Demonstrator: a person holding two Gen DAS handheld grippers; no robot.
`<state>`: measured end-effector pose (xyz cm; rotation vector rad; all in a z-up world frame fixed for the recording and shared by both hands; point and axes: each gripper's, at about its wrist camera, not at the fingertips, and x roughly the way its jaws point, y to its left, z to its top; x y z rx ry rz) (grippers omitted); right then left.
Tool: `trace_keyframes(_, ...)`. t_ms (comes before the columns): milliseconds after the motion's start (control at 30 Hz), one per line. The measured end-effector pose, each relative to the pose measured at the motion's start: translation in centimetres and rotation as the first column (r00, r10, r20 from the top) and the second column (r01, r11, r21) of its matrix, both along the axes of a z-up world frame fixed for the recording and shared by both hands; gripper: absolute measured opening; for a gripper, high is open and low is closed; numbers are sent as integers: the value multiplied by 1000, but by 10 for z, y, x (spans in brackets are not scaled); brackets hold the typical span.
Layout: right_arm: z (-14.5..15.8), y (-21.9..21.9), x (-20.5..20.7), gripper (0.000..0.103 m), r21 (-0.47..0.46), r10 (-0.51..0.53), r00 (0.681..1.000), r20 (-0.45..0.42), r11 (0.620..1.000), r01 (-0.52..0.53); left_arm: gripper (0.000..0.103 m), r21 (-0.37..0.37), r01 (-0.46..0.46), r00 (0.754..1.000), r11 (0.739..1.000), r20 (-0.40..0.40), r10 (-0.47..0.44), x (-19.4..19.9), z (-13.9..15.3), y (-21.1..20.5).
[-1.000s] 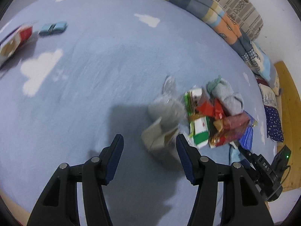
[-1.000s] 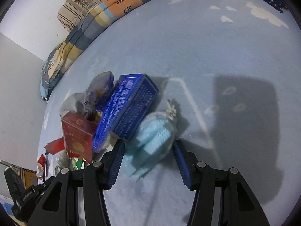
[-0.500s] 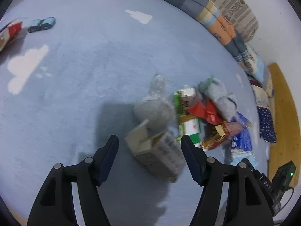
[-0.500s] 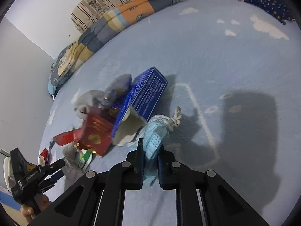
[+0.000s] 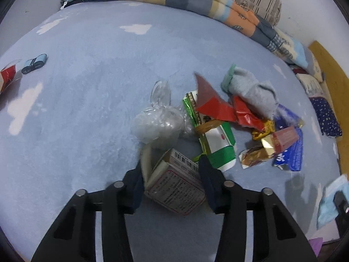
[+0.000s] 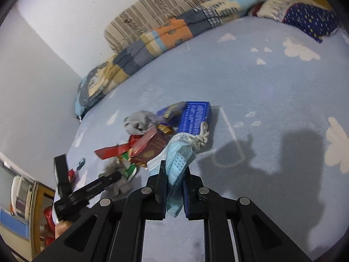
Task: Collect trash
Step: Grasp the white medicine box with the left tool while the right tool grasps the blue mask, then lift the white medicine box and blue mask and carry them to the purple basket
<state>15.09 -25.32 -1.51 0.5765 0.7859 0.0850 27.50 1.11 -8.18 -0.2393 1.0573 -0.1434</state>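
Your left hand-held gripper [image 5: 171, 180] has its jaws closed against both sides of a small printed carton [image 5: 174, 187], which rests on the blue bed sheet [image 5: 87, 100]. Your right hand-held gripper [image 6: 173, 183] is clamped on a light blue face mask [image 6: 177, 159] and holds it clear of the sheet.

Just beyond the carton lies the gathered pile: a crumpled clear plastic bag [image 5: 158, 125], a green-and-white wrapper [image 5: 218, 146], red wrappers [image 5: 220, 108], a grey sock [image 5: 250, 91] and a blue box [image 6: 195, 118], all touching or overlapping near the middle of the bed.

Judged from this, collection is well advanced. Remaining: a small blue item [image 5: 35, 63] and a red-and-clear packet [image 5: 7, 75] lie at the bed's far left edge, well apart from the pile.
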Motion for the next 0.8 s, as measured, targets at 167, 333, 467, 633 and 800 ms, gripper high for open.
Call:
trace_keyframes(167,9,16,-26,12,-58,34,998,47,998,-31,13,-27,39,998,999,53,-38,-25,16,16)
trace_keyframes(333,7,19,-32,12,-82,41,998,52,996,-37,12,-93,4,1000,996,15,-3,-34,15,37)
trace_keyframes(467,7,18,-33,12,-80,37,998,59,996,-32,12,-187,-18,999,982,-35,12,-38,12,52)
trace_keyframes(633,6,14,-36,12,-63,28,998,64,998,-24,20,-245,47,997,968,-49,-61,-50,15,63)
trace_keyframes(800,5,9,-34,12,-18,22,998,63,1000,-21,58,-186,-35,996,982,72,49,-33,30,77)
